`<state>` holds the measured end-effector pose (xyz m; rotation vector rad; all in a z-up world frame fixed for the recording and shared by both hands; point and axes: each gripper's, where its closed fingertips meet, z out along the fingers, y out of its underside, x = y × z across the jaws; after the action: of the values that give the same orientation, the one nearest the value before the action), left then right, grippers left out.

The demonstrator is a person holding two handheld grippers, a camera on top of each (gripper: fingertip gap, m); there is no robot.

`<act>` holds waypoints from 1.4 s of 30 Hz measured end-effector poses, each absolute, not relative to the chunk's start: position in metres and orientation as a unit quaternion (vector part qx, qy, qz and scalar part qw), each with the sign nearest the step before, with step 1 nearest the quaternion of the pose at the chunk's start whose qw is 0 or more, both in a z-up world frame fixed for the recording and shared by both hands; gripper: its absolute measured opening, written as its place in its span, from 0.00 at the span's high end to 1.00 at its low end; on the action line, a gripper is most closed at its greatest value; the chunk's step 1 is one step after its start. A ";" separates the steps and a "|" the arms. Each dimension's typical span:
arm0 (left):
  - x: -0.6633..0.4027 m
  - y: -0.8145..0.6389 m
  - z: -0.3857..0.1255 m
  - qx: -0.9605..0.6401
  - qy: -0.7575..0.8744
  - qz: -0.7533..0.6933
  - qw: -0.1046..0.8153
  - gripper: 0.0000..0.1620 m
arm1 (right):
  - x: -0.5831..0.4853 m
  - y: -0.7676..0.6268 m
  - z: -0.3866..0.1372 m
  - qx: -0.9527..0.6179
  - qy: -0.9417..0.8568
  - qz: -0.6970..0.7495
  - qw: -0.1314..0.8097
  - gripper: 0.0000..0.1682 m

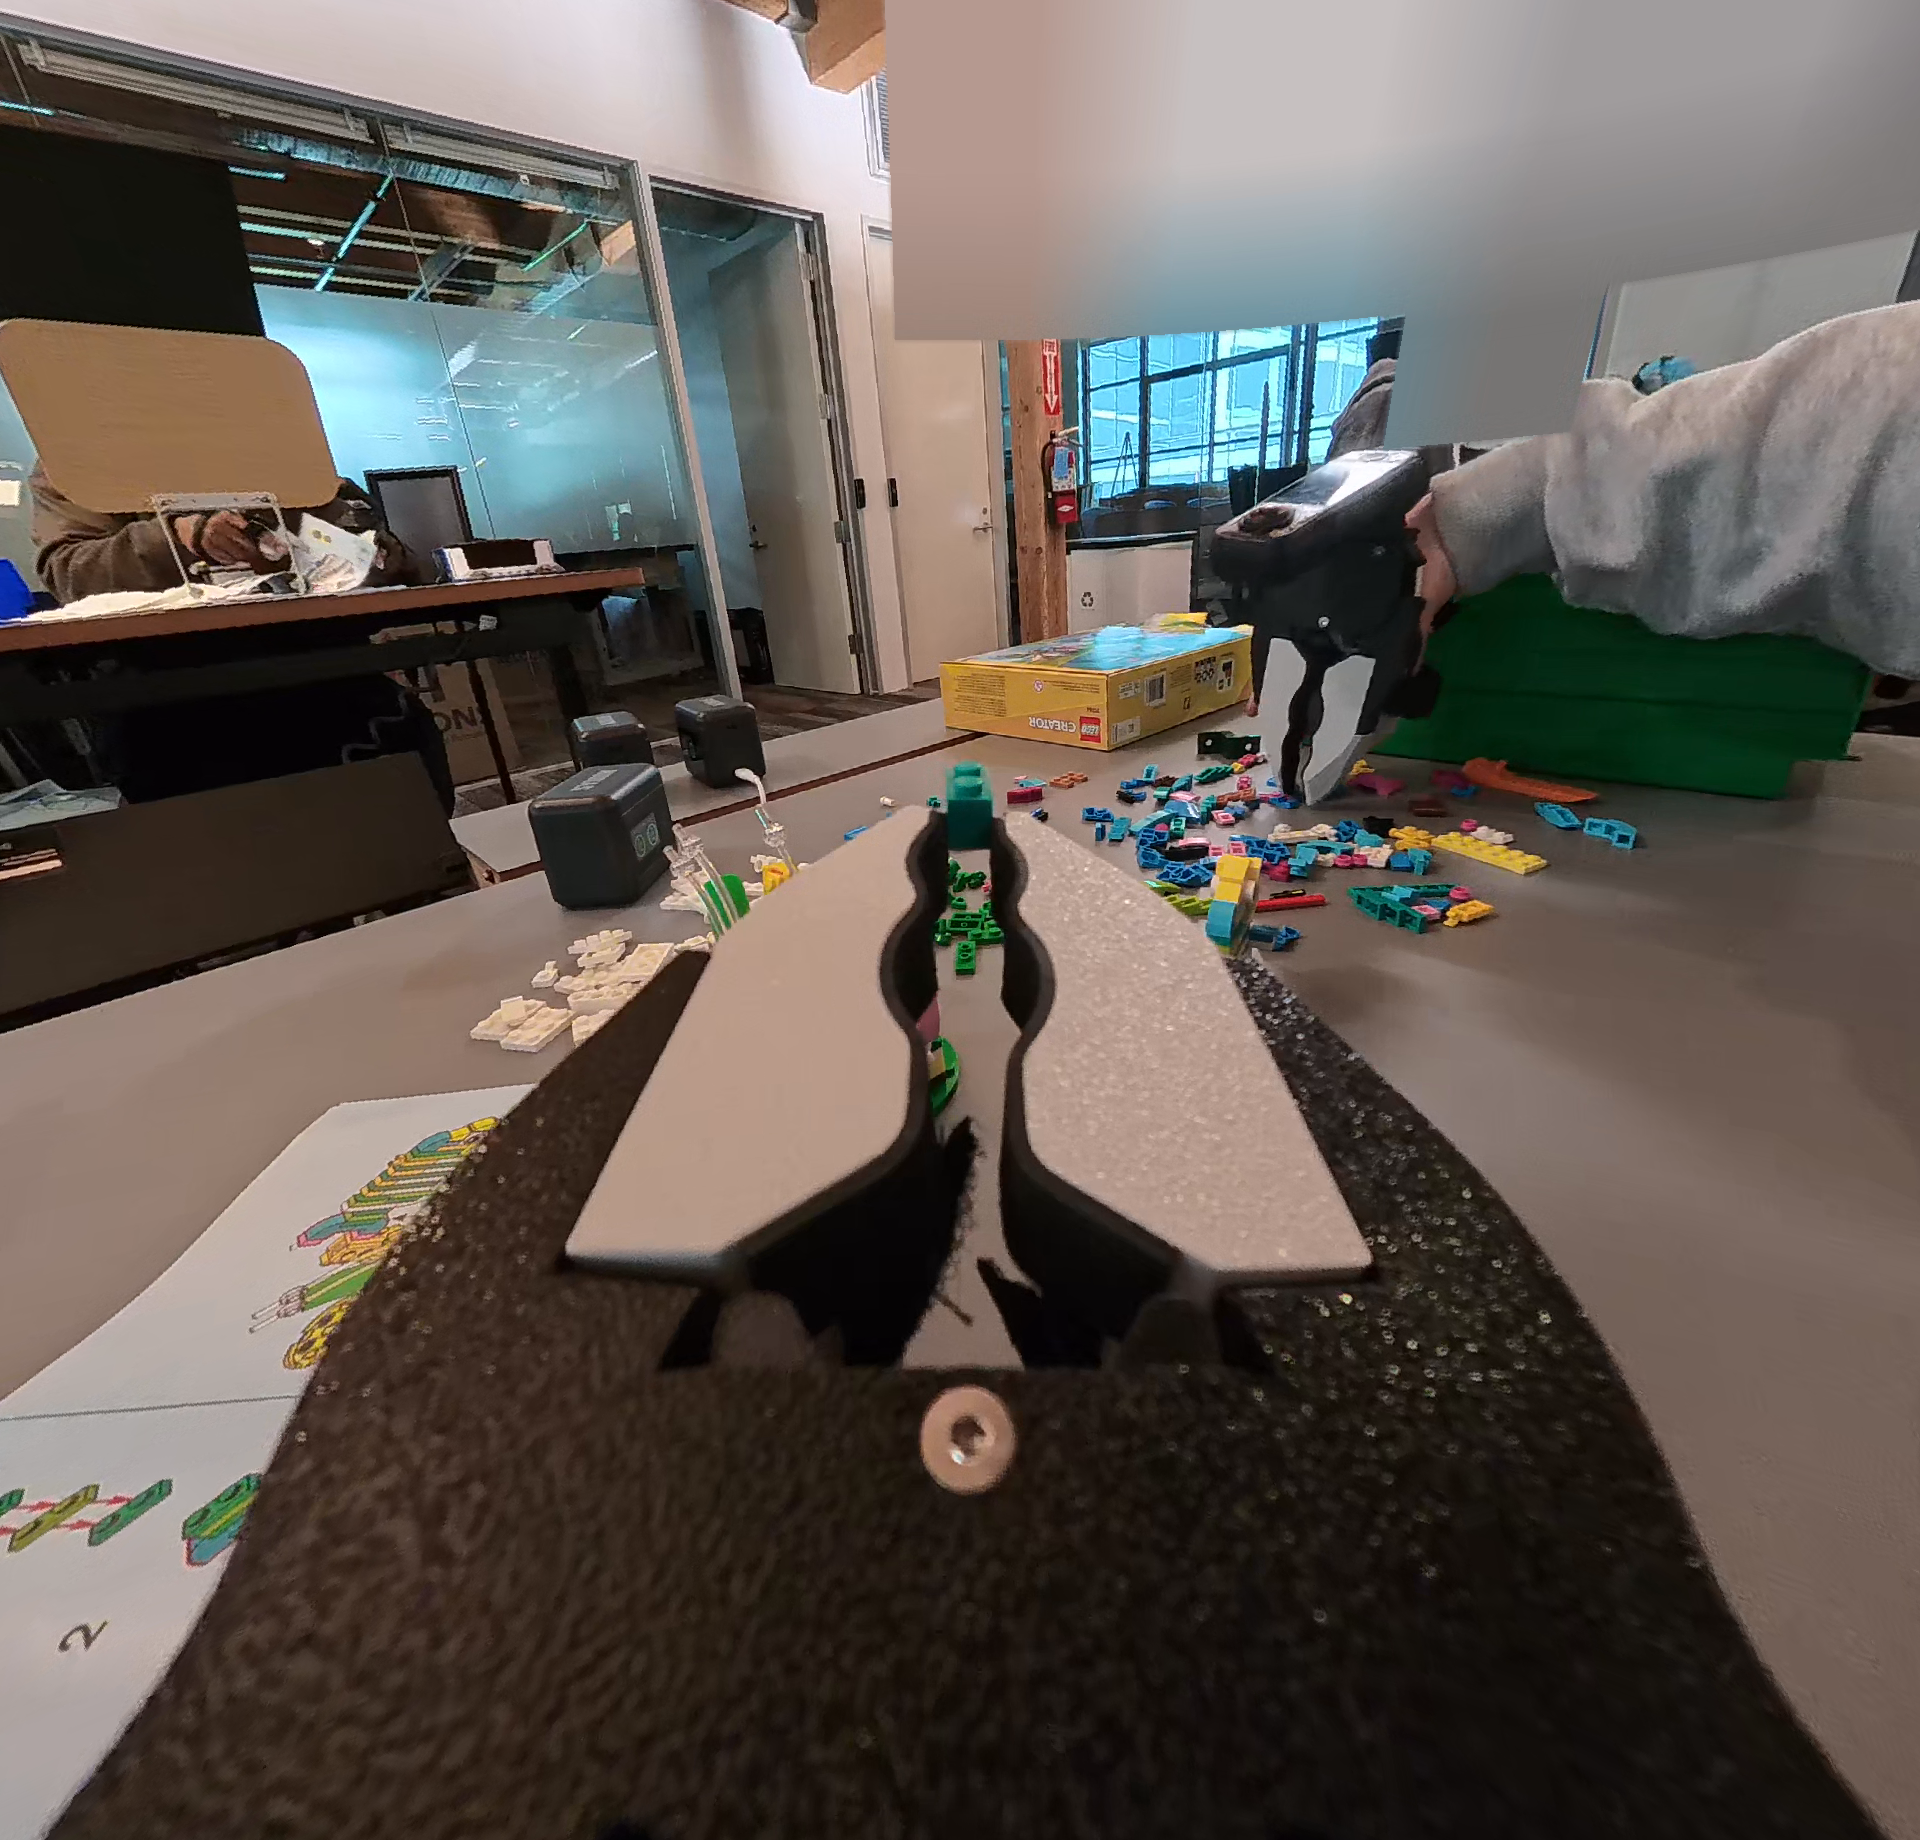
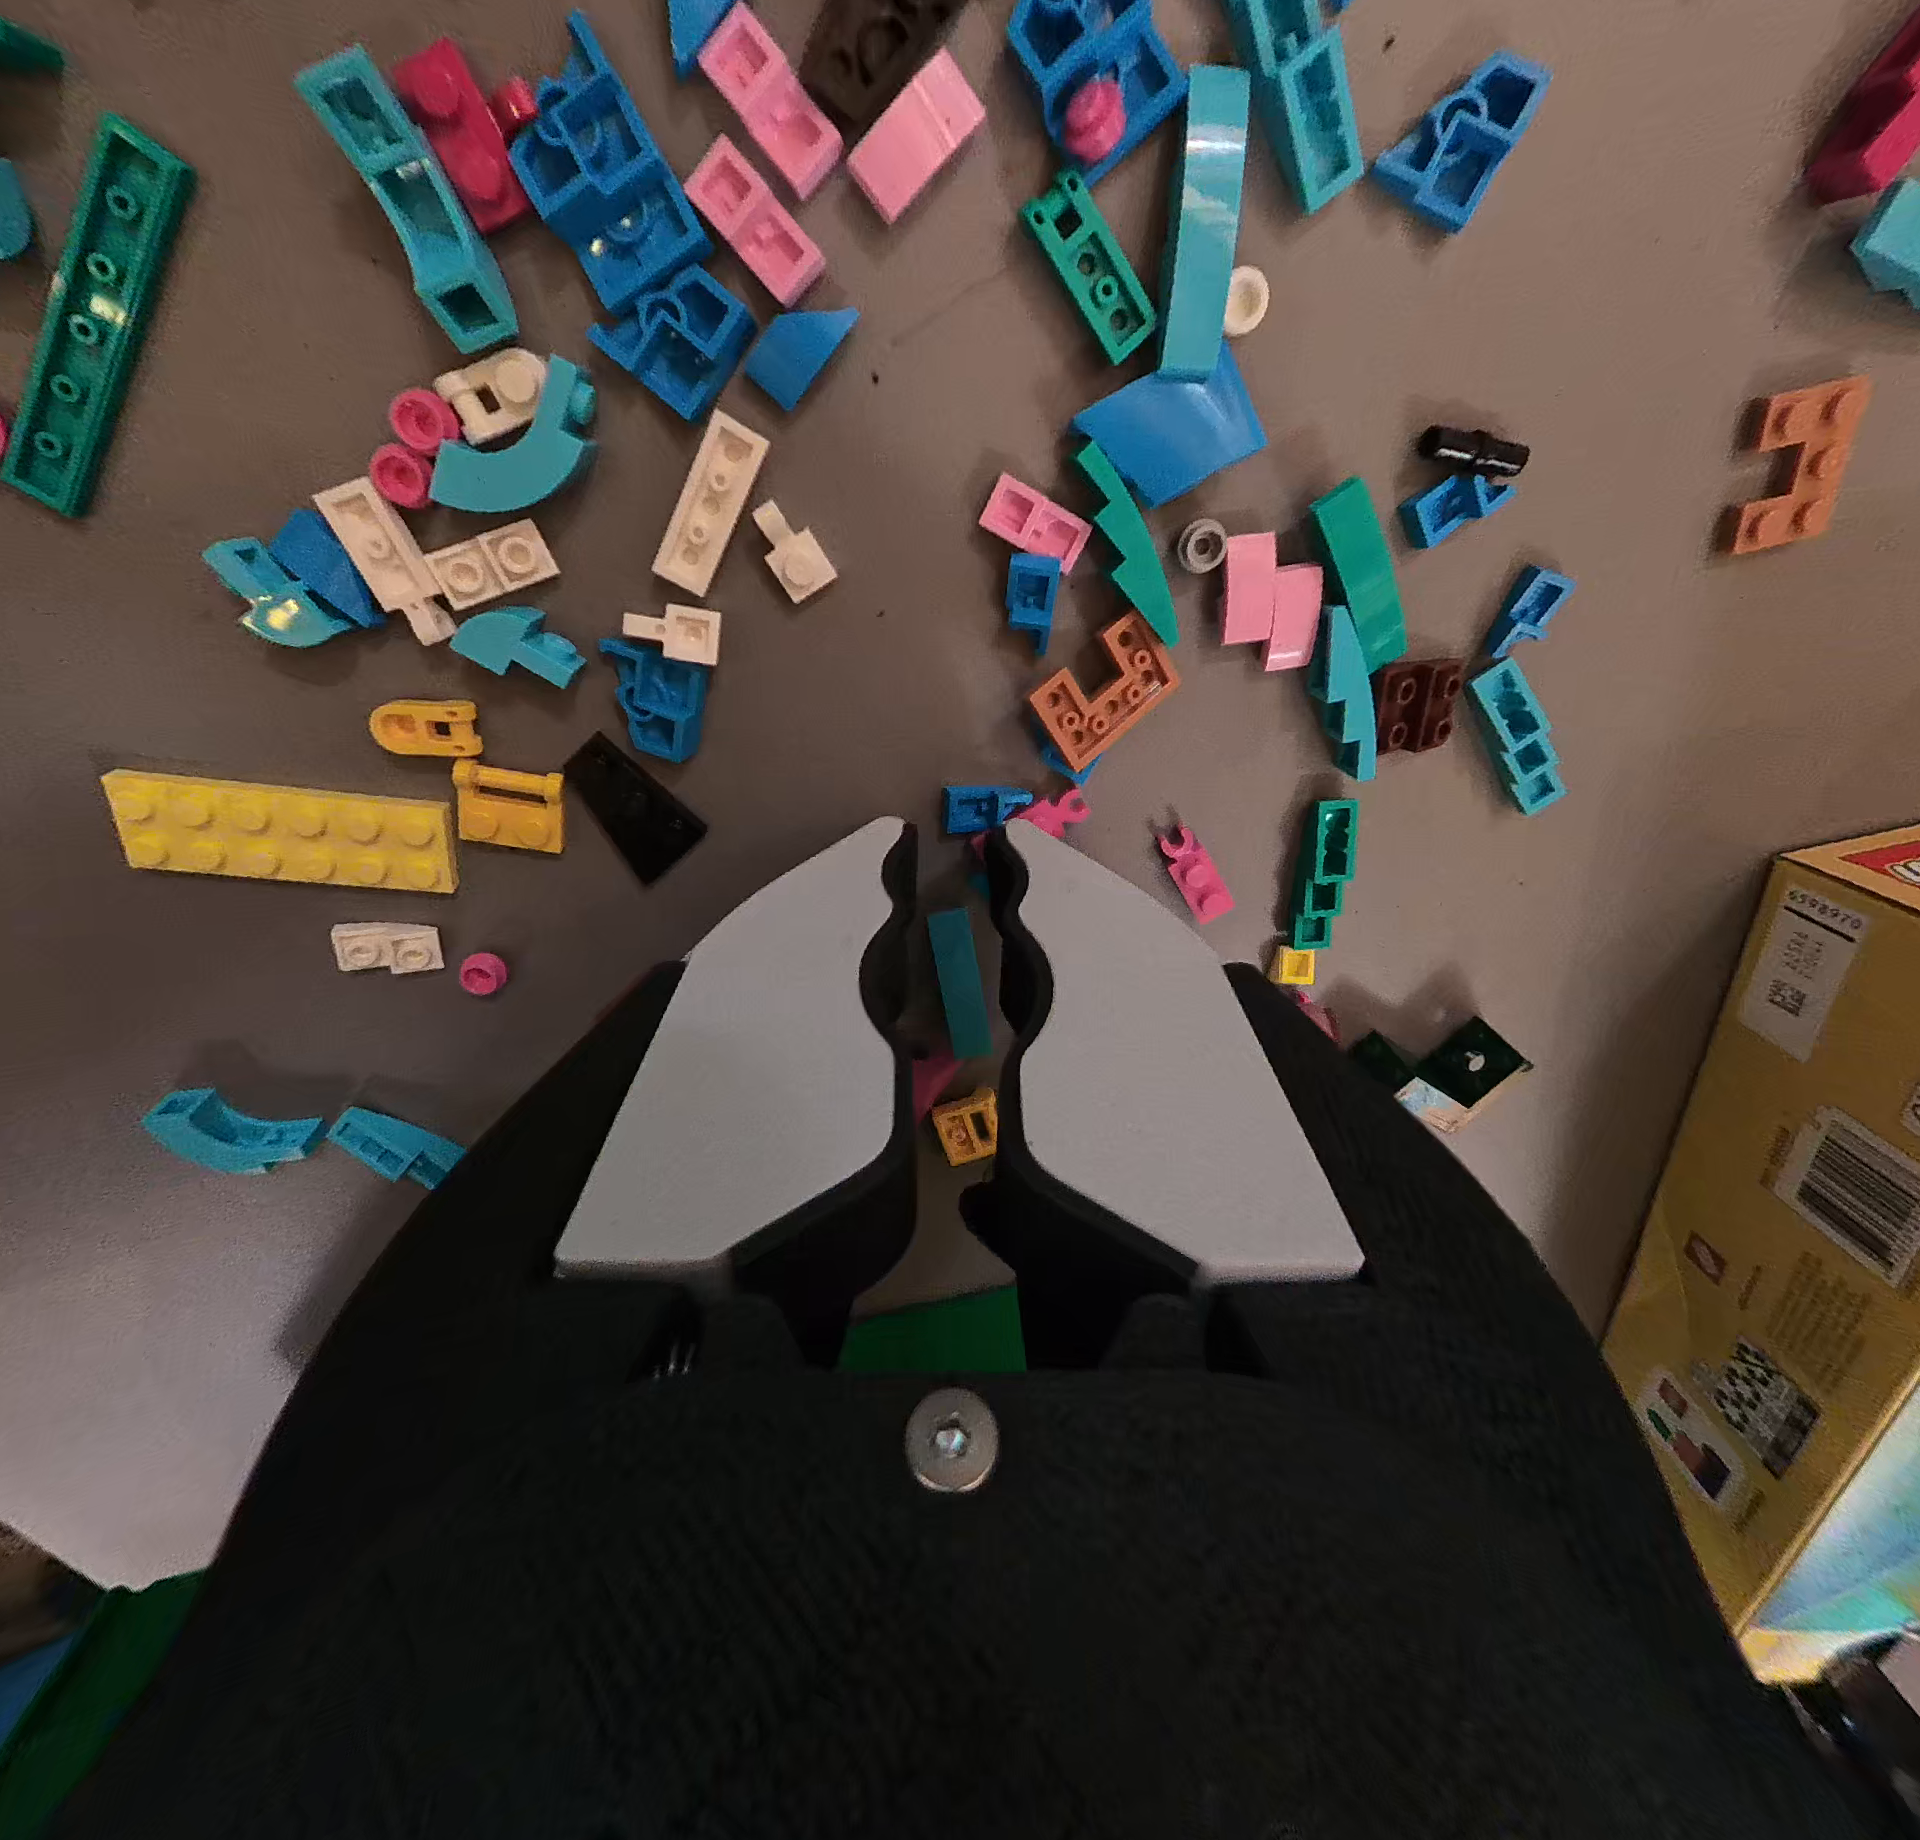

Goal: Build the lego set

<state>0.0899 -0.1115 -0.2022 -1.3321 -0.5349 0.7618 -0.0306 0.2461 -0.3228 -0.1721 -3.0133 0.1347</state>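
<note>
My left gripper is shut on a small teal brick, pinched at the fingertips and held above the grey table. Under its fingers lie loose green pieces. My right gripper points straight down over a spread of loose coloured bricks. Its jaws stand a narrow gap apart with nothing between the tips. A teal tile shows through the gap and touches neither finger. The right gripper also shows in the left wrist view, tips near the pile.
An instruction booklet lies front left. White pieces and black cube devices sit left. The yellow set box and a green bin stand behind the pile. A long yellow plate lies left. Some 40 cm of space lies between my two pairs of fingers. The long yellow plate is closer to my right gripper, around 10 cm from its tips; the left tips are 35 cm off.
</note>
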 end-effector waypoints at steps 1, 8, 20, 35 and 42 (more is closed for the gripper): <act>0.090 -0.111 -0.202 -0.595 -0.239 0.340 0.688 0.96 | -0.030 0.246 -0.323 -0.059 -0.995 0.047 0.059 0.93; 0.090 -0.111 -0.203 -0.596 -0.240 0.337 0.689 0.96 | -0.023 0.244 -0.321 -0.075 -0.994 0.058 0.045 0.93; 0.090 -0.110 -0.203 -0.596 -0.242 0.332 0.690 0.96 | 0.027 0.204 -0.311 0.014 -0.994 0.111 -0.001 0.93; 0.091 -0.110 -0.204 -0.596 -0.243 0.328 0.691 0.96 | 0.030 0.205 -0.319 0.028 -0.997 0.069 0.000 0.96; 0.092 -0.109 -0.204 -0.595 -0.242 0.323 0.695 0.96 | 0.067 0.170 -0.293 0.034 -0.986 0.159 0.031 0.96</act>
<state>0.0918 -0.1087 -0.2038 -1.3283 -0.5405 0.7206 0.0668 0.1702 -0.2934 0.1050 -3.0393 0.4893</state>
